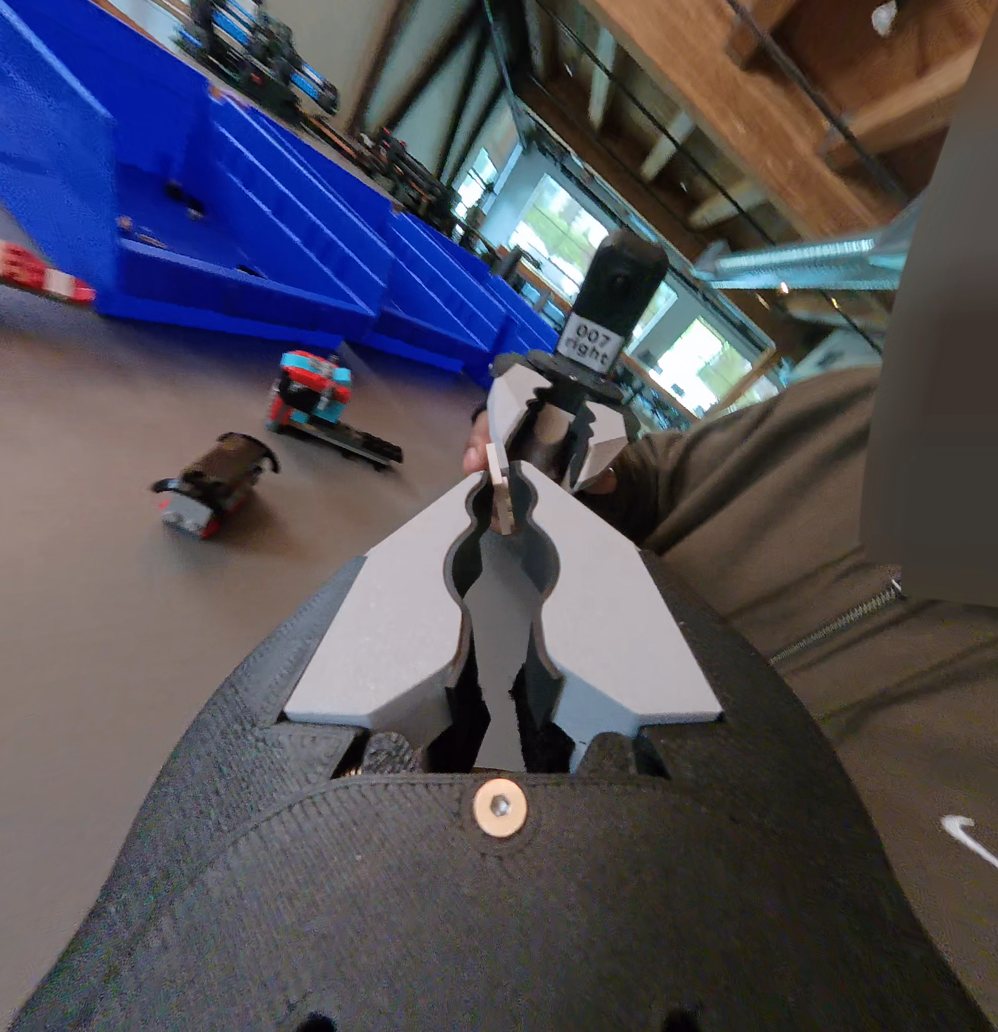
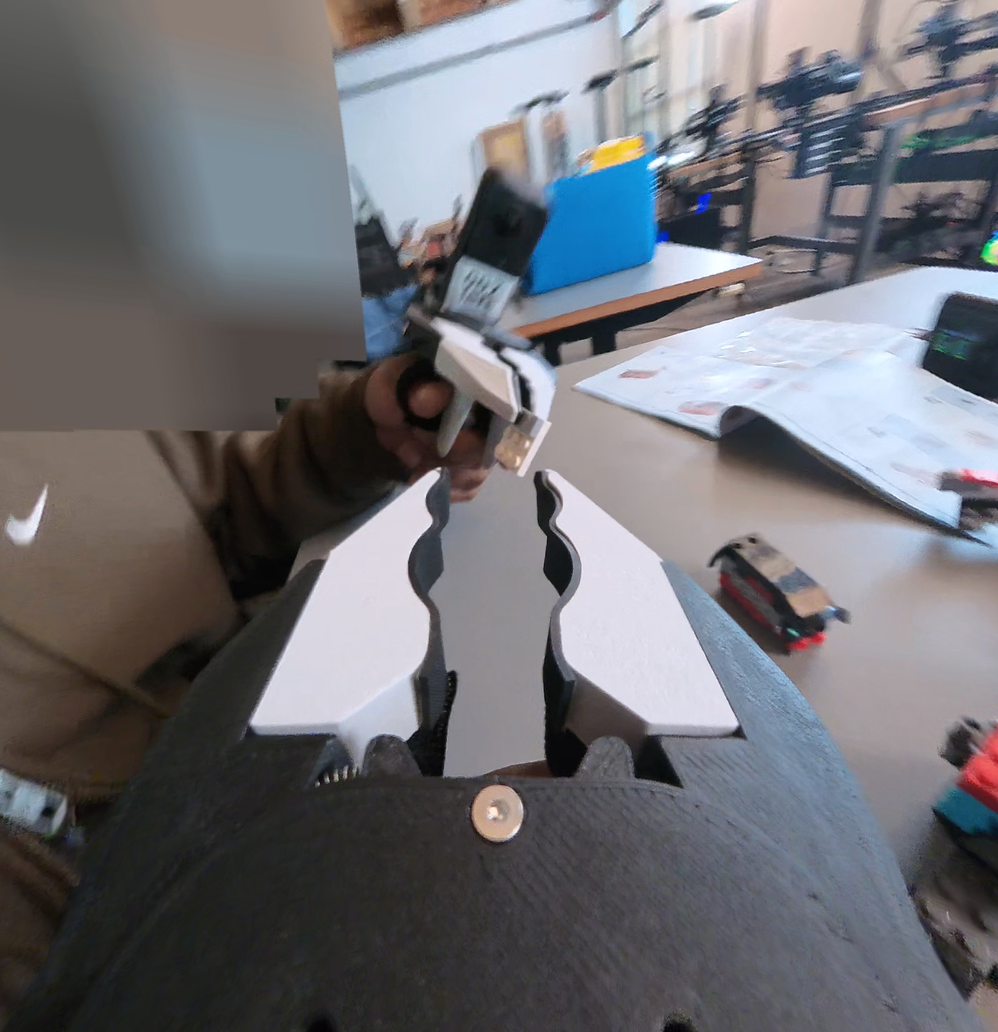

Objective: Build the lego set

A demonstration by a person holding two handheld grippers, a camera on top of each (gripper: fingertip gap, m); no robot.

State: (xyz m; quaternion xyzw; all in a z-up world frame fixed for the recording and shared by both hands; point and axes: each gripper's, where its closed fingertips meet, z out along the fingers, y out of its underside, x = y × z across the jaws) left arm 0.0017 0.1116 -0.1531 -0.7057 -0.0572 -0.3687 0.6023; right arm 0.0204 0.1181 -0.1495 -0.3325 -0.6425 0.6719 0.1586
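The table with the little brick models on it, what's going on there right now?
A person holds a gripper in each hand above a grey table. The left gripper is shut on a small pale flat brick piece. The right gripper is open and empty, its tips facing that piece. On the table lie a black-and-red brick model, a red-and-teal brick model and an open instruction booklet. Blue bins line the far edge.
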